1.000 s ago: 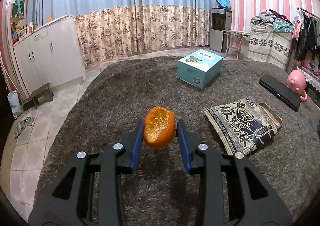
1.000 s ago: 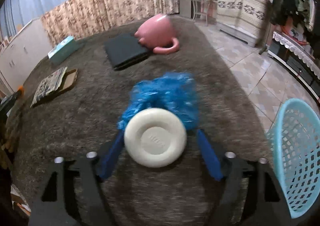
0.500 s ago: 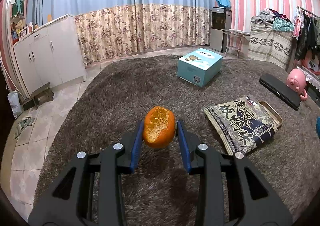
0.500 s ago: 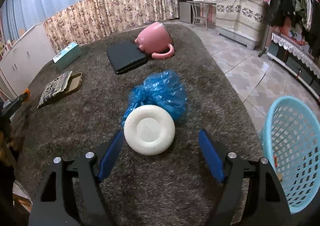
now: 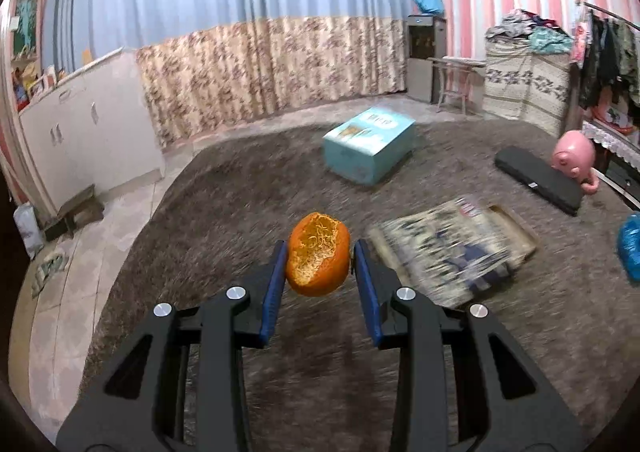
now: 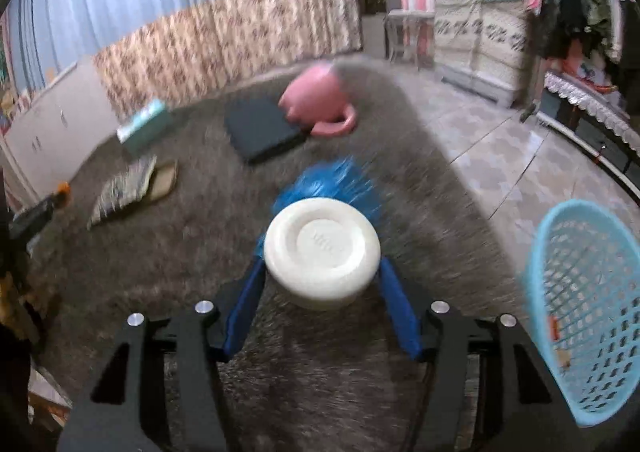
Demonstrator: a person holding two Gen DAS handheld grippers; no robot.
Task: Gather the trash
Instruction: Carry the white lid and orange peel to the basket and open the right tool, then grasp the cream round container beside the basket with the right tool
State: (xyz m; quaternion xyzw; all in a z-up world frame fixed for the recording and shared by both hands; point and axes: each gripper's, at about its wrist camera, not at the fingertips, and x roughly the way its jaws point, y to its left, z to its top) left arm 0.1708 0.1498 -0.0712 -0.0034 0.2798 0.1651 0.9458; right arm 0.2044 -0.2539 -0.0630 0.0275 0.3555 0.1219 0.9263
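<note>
My left gripper [image 5: 320,262] is shut on an orange peel [image 5: 318,254] and holds it above the brown carpet [image 5: 224,220]. My right gripper [image 6: 320,272] has closed onto a white round paper cup [image 6: 322,252], its bottom facing the camera, with both blue pads against its sides. A crumpled blue plastic bag [image 6: 334,182] lies on the carpet just behind the cup; it also shows at the right edge of the left wrist view [image 5: 630,246]. A light blue mesh basket [image 6: 588,312] stands at the right, off the carpet edge.
A pink pig-shaped jug [image 6: 318,100] and a black case [image 6: 264,130] lie further back. A patterned packet on a tray [image 5: 452,248] and a teal box [image 5: 368,148] lie on the carpet. White cabinets [image 5: 80,132] and curtains line the far wall.
My right gripper has moved forward and closed from wide open onto the white cup. My left gripper has swung with the orange peel still held; the view is blurred by motion.
</note>
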